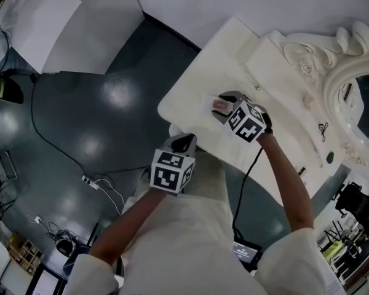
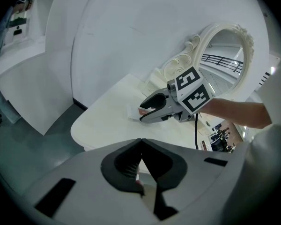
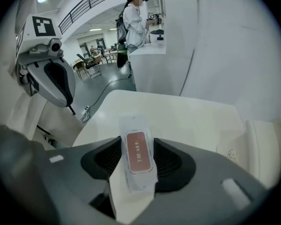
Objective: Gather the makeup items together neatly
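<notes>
The pink-labelled sachet is pinched by the right gripper, long axis pointing far; the left gripper is pressed together, empty.

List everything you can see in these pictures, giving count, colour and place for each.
sachet: one, white with reddish-brown label, between the right tool's jaws.
vanity table: one, white, below the right tool.
mirror: one, ornate white frame, behind the table.
floor: dark grey, around the table.
bystander: one, white top, at a distant counter.
left tool: one, grey, shut and empty, at the table's edge.
right tool: one, grey, gripping the sachet.
</notes>
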Demonstrator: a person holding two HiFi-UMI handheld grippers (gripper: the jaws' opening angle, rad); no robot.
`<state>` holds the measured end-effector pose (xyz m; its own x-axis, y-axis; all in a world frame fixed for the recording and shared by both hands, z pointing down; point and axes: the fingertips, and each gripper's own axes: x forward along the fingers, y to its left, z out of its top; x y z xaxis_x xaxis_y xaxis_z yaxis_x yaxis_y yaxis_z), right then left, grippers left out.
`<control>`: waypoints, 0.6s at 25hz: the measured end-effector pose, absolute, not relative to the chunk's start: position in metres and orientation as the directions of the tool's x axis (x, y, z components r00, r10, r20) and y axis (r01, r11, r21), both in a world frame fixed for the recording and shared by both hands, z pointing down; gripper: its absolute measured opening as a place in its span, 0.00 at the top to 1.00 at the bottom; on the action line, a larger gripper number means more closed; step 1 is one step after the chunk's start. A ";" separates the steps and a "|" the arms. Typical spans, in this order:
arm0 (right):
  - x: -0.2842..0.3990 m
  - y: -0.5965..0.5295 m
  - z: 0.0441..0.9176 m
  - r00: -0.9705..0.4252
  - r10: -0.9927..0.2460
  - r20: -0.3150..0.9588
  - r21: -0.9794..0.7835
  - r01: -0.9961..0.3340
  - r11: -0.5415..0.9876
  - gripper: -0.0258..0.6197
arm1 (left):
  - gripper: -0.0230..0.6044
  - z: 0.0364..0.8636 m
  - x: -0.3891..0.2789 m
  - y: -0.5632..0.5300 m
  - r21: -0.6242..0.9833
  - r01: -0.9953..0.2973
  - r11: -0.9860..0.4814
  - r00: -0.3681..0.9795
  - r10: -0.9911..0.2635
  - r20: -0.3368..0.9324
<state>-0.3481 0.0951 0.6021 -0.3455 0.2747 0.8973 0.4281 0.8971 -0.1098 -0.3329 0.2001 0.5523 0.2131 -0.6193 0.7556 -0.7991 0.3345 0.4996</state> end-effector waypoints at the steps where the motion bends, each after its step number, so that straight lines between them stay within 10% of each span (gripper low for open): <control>1: -0.348 0.095 0.600 -0.356 0.272 0.894 -0.110 0.413 0.904 0.64 | 0.95 0.552 -0.333 0.201 0.499 -0.801 0.332 0.214 -0.620 0.755; 15: -0.334 0.095 0.571 -0.492 0.251 0.834 -0.140 0.250 0.958 0.64 | 0.95 0.545 -0.322 0.197 0.475 -0.831 0.290 0.222 -0.611 0.760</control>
